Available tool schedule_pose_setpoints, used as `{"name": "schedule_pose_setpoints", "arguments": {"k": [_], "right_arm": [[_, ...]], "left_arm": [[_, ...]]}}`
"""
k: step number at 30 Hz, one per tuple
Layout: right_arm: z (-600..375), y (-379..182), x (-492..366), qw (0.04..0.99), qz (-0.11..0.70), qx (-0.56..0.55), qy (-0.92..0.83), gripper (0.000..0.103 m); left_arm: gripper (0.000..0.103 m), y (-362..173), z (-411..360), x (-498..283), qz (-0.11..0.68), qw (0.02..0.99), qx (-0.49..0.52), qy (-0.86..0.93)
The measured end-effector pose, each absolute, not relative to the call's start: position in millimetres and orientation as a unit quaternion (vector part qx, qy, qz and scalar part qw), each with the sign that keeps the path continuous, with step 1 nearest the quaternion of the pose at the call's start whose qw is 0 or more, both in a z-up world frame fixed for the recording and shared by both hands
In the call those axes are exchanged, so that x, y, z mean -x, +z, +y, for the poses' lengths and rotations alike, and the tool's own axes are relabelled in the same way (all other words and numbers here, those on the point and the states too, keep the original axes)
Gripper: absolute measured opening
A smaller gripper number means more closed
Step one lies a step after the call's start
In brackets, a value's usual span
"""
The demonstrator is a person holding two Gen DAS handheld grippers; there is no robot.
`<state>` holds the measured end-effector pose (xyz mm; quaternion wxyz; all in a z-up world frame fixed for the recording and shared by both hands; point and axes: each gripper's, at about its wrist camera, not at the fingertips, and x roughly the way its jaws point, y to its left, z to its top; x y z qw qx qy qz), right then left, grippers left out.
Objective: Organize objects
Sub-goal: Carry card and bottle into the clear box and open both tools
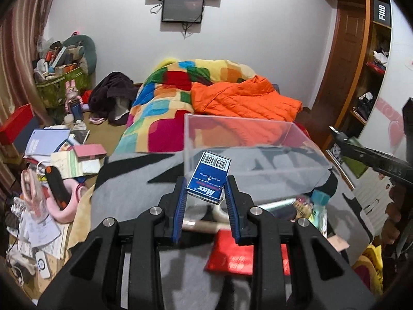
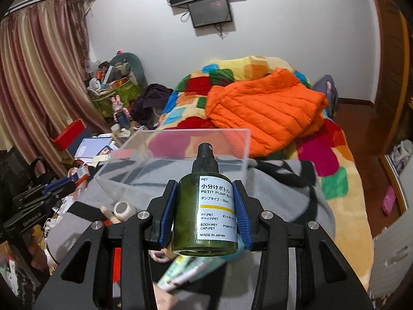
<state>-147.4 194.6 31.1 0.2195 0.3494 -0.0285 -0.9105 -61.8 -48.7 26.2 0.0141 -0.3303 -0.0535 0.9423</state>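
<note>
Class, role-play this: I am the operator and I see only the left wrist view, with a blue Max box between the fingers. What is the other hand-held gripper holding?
Observer: The right hand-held gripper grips a green pump bottle.
Operator: Is it upright?
Observer: Yes, its black pump top points up.
Operator: Anything readable on it?
Observer: Its white label reads "PETIT PUMP BOTTLE".
Operator: And what lies ahead of it?
Observer: The clear box, just beyond the bottle.

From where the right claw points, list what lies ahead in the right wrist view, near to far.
Green pump bottle with white label held in the right claw → clear plastic box → orange quilted jacket → dark wall-mounted screen.
</note>
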Motion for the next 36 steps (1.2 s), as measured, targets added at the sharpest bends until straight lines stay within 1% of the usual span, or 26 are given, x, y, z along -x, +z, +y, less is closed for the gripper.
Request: {"name": "schedule_pose_setpoints", "arguments": {"k": [5,11,19,29,36], "right_arm": [[176,25,168,0.234,-0.014,-0.363,-0.902,0.039],[163,8,197,0.25,-0.02,-0.403,-0.88,0.039],[148,-10,219,0.236,0.01,-0.426,-0.873,0.039],[131,-30,234,0.229,0.045,-0.453,-0.86,0.039],[122,-30,228,0.224,0.071,-0.448,-0.862,0.039]], "left_arm": [[0.03,24,-41,86,-0.049,0.019,0.341,0.939],[0.03,15,-34,118,-0.047,0.036,0.375,0.925],[0.029,1,-24,149,-0.037,0.051,0.414,0.908],[0.03,-11,-17,167,-0.031,0.055,0.438,0.897],[0.031,-11,-19,168,-0.031,0.054,0.438,0.897]]}}
